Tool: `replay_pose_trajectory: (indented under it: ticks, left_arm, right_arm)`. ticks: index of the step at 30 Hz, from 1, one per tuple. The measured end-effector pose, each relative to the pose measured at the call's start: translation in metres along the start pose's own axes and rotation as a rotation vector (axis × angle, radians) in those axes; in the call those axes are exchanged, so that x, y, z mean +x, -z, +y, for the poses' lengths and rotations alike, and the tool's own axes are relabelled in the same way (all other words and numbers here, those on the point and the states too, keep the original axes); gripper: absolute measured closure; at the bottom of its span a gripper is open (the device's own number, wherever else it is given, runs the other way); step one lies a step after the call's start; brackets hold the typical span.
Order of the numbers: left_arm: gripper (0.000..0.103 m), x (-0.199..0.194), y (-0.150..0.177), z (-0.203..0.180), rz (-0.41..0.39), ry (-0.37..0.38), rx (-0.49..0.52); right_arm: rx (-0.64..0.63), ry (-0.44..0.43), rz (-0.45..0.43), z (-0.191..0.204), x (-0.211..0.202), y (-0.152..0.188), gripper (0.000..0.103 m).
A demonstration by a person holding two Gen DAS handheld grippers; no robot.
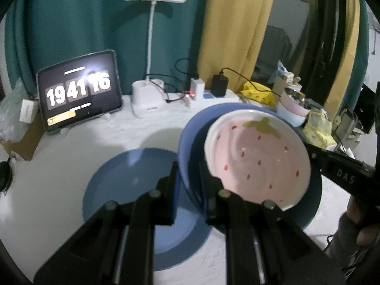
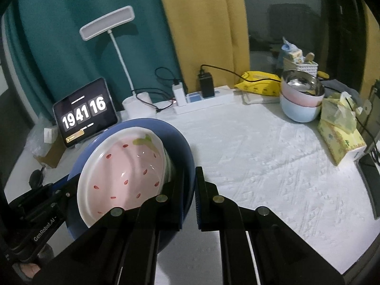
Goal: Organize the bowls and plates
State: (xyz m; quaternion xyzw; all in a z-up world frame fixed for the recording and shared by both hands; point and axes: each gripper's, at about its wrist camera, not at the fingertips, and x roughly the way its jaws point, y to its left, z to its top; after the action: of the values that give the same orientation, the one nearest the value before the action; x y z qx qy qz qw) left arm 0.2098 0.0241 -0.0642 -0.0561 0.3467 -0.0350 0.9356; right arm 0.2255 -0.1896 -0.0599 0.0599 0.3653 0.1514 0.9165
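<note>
A white bumpy cloth covers the bench. Green and yellow curtains hang behind the clock screen. Both the left gripper and the right gripper have jaws closed on the blue bowl, held up in front of the clock screen, with the strawberry plate inside. A blue plate lies on the bench below, partly hidden. The picture is blurry.
</note>
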Motion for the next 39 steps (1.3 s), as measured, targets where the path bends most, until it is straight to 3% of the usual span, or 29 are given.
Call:
replay_pose_trajectory:
  ticks: [18, 39]
  left_arm:
    - [0.089, -0.009, 0.004, 0.063, -0.014, -0.069, -0.084]
    - [0.089, 0.009, 0.008, 0.106, 0.025, -0.121, -0.130]
  right_arm:
    - [-0.072, -0.061, 0.023, 0.062, 0.029, -0.007, 0.094]
    - [-0.094, -0.089, 0.112, 0.095, 0.078, -0.004, 0.094]
